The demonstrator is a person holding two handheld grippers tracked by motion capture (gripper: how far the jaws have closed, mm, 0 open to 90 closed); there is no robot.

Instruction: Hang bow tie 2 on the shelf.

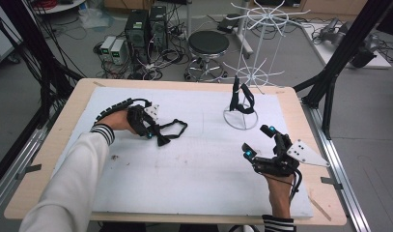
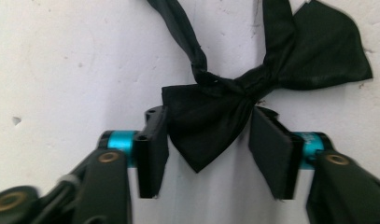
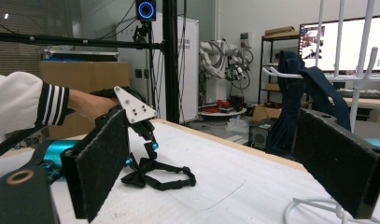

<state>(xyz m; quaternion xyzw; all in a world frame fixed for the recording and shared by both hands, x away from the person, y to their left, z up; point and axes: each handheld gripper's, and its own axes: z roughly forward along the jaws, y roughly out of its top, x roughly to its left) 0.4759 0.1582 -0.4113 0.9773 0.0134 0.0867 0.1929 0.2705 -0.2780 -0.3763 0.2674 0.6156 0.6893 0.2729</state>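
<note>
Left tool (image 2: 204, 151) sits low over the bench (image 1: 194, 169), jaws apart astride one wing of the black bow tie (image 2: 211, 121), which lies flat at left-centre; pads not pressing. Right tool (image 1: 261, 142) stands wide open, empty, well apart.

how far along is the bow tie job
Done: one dark tie already hangs on the white rack. In hand: the left gripper has its jaws around one wing of the black bow tie lying on the white board, the pads at its edges. Left: lifting it and hanging it. The right gripper waits open, holding nothing.
</note>
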